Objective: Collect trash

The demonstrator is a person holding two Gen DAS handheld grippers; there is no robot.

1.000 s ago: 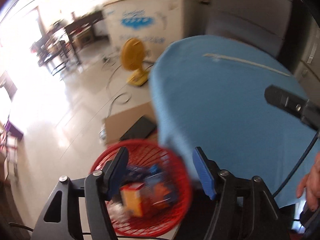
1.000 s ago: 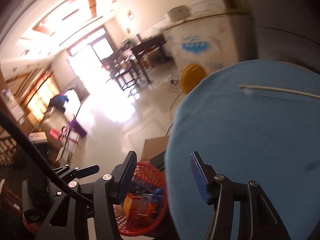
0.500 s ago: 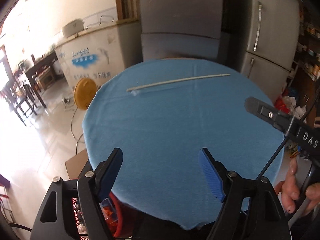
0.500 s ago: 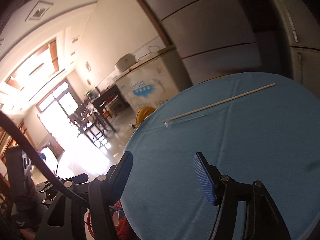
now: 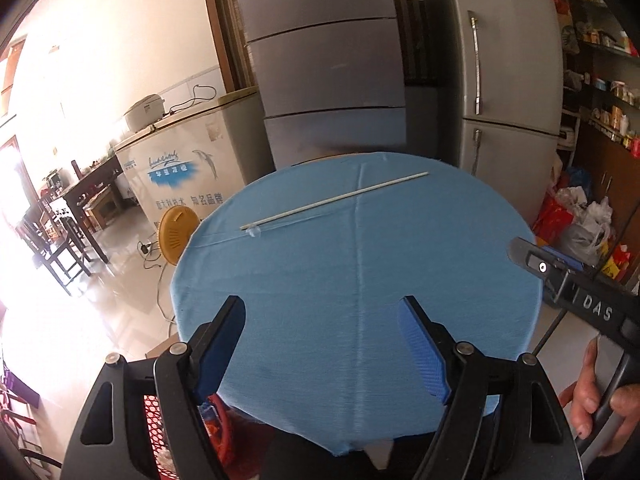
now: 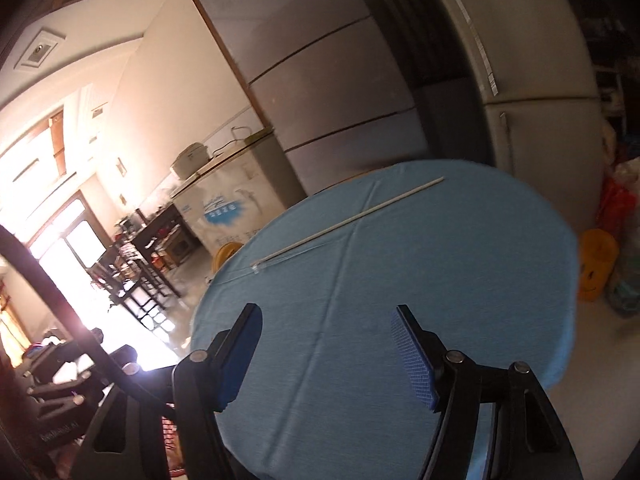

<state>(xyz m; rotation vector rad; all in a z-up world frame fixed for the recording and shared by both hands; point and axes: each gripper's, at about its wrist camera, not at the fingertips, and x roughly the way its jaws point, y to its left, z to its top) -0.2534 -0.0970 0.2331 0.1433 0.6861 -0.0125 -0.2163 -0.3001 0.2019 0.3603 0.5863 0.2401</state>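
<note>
A round table with a blue cloth [image 5: 360, 272] fills the middle of both views [image 6: 400, 280]. A long thin white stick [image 5: 336, 200] lies across its far half, also seen in the right wrist view [image 6: 348, 220]. My left gripper [image 5: 322, 348] is open and empty over the table's near edge. My right gripper [image 6: 326, 356] is open and empty over the near part of the cloth; its body shows at the right of the left wrist view [image 5: 576, 292]. A red mesh basket [image 5: 156, 420] with trash sits on the floor at the lower left, mostly hidden.
Grey refrigerators [image 5: 500, 80] stand behind the table. A white chest freezer [image 5: 184, 168] and a yellow fan [image 5: 176, 232] are to the left. Bags [image 5: 576, 216] pile at the right. An orange bucket [image 6: 596, 264] stands right of the table. Dark chairs [image 5: 56, 232] are far left.
Both grippers swung up and right from the red basket on the floor to face the blue table. The basket dropped to the lower left corner of both views. Both stayed open.
</note>
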